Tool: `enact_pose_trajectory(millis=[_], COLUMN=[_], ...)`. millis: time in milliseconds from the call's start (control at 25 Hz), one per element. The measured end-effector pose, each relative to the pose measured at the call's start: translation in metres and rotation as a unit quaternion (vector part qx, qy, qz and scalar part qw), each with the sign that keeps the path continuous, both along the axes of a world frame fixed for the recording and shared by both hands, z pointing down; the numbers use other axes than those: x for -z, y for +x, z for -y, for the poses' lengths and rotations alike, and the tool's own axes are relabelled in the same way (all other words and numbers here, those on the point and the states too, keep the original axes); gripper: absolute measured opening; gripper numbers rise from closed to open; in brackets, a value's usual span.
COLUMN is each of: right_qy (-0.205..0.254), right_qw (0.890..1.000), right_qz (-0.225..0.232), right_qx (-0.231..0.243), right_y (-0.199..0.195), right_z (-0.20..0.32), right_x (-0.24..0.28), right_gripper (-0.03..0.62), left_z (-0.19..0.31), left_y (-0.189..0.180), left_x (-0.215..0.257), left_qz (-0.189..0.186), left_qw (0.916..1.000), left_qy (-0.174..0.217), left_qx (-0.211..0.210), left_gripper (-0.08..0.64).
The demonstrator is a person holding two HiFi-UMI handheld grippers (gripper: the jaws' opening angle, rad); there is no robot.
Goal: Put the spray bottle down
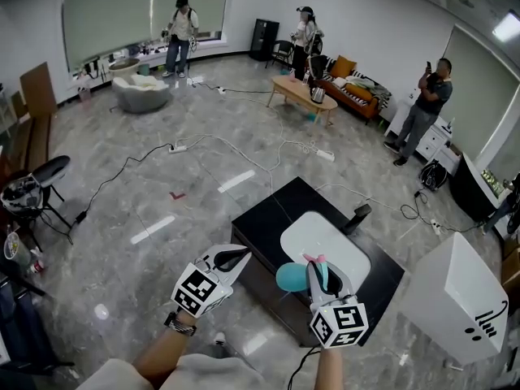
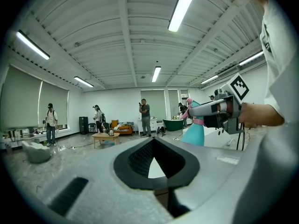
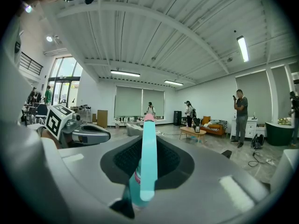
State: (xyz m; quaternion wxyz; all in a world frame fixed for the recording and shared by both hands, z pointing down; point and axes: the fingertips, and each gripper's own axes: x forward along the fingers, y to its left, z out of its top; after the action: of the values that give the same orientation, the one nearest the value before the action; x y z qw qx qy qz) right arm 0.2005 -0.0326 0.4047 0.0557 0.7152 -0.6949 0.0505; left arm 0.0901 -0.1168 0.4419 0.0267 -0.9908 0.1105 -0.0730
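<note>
1. The right hand-held gripper [image 1: 318,273] is pinching the teal spray bottle [image 1: 291,278] by its upper part, near the pink collar. The right gripper view is showing the nozzle end standing up between the jaws, and the left gripper view is showing the flared body hanging below them.
2. The left hand-held gripper [image 1: 236,258] is hovering just beside it with its jaws pressed together on nothing. It is playing no part in this step, so it is best staying clear of the bottle's path.
3. The bottle is sitting in the air over the near edge of the black desk [image 1: 268,218], not touching it. The step in hand is looking like the carry and lowering, with the release not yet due.
4. The white oval mat [image 1: 329,238] on the desk is offering the flattest open spot. Aiming for its middle is looking safer than stopping at the near rim.
5. The base needs levelling while it is coming down, since a tall bottle with a narrow top is likely to tip if it lands on an edge. The jaws should be spreading only once the base is resting flat.
6. The small black object [image 1: 358,216] at the desk's far side is lying well apart from the mat's middle, so it is posing little risk
</note>
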Motion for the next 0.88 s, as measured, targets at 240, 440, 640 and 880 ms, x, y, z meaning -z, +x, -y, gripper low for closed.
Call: enact_pose_trajectory(millis=[240, 440, 640, 880], right_qy=[-0.005, -0.01, -0.014, -0.013], right_qw=[1.0, 1.0, 1.0, 1.0], right_qz=[0.0, 0.002, 0.002, 0.002], right_qx=[0.001, -0.001, -0.002, -0.004], right_y=[0.003, 0.007, 0.005, 0.004], right_z=[0.029, 0.057, 0.086, 0.111], right_x=[-0.008, -0.013, -0.016, -0.019], right_gripper=[0.071, 0.071, 0.071, 0.071], left_z=[0.028, 0.057, 0.084, 0.107], left_y=[-0.002, -0.002, -0.007, -0.009], left_x=[-0.01, -0.014, -0.014, -0.02], left_qz=[0.001, 0.005, 0.01, 0.015], left_qw=[1.0, 0.9999, 0.9999, 0.9998], left_qy=[-0.005, -0.008, -0.004, -0.009], left_qx=[0.006, 0.01, 0.012, 0.011], left_gripper=[0.005, 0.005, 0.005, 0.005])
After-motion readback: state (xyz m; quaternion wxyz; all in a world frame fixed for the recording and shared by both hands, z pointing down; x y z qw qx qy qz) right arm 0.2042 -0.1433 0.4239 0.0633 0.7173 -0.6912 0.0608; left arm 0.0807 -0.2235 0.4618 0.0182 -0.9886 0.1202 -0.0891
